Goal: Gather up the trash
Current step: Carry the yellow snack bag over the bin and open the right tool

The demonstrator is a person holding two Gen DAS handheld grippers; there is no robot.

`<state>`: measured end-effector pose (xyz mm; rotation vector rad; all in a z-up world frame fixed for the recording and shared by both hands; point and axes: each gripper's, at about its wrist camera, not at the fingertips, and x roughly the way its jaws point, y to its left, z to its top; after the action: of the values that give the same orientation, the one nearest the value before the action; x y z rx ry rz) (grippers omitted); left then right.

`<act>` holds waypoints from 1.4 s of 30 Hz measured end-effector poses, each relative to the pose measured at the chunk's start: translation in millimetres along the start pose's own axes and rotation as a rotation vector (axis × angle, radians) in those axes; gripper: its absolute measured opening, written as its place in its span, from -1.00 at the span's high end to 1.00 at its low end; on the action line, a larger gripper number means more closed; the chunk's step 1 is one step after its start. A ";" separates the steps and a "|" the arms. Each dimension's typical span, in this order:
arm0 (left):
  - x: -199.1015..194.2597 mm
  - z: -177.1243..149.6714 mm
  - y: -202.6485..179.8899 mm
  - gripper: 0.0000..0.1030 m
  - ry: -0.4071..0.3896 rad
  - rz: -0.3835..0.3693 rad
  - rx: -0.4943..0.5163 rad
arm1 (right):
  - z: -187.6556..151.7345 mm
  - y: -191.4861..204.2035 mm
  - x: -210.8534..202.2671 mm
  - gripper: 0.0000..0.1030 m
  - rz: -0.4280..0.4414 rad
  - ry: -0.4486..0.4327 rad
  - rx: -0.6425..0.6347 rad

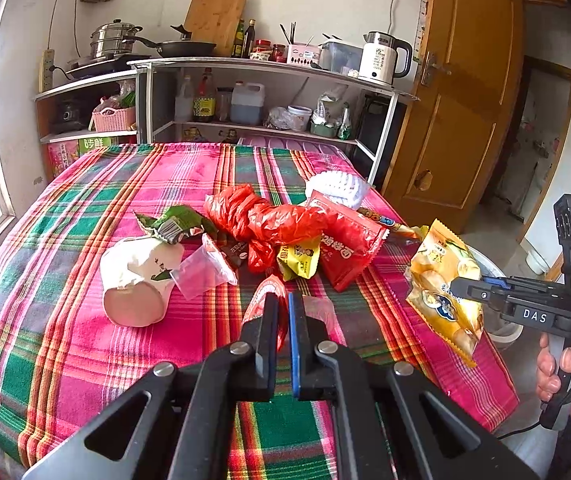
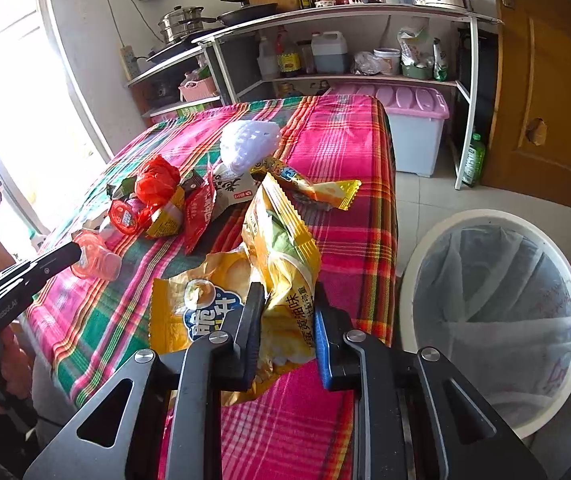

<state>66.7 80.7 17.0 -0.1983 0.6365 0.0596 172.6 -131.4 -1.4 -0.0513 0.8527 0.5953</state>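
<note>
Trash lies heaped along the middle of the checked tablecloth, and both grippers have each taken a piece from its near edge. The left gripper is clenched on a small clear jelly cup with a red foil lid; from the right wrist view the cup hangs off the tip of the black fingers, clear of the cloth, so the pinch seems to be on its rim or lid, where something that light and slippery gives the firmest hold. The right gripper grasps a yellow snack bag, its jaws closed on the crumpled middle so that the printed panel flops out to one side and the torn top stands up above the fingers. A bag that limp has to be caught by a bunched fold, which would explain the grip.

Just beside the table's right edge, on the tiled floor, stands a white bin with a clear liner, mouth open and close under the right gripper. I judge that is where both pieces are bound, the yellow bag first since it is nearest.

Left on the cloth are a red plastic bag, a red noodle packet, a green wrapper, a tipped paper cup and a white foam net.
</note>
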 end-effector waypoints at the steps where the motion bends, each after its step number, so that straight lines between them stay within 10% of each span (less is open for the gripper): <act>1: -0.6 1.0 -2.4 0.90 -0.001 -0.005 0.004 | 0.0 -0.6 -2.3 0.54 -0.002 -0.004 0.004; 26: 51.8 40.2 -161.4 0.90 0.029 -0.274 0.211 | -30.7 -125.4 -70.0 0.54 -0.239 -0.105 0.272; 42: 130.4 35.4 -235.8 0.88 0.189 -0.360 0.265 | -57.1 -191.5 -49.3 0.40 -0.334 -0.030 0.386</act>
<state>219.5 -143.8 6.2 -0.0593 0.7807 -0.3926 206.4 -330.7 -40.2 0.1632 0.8939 0.1134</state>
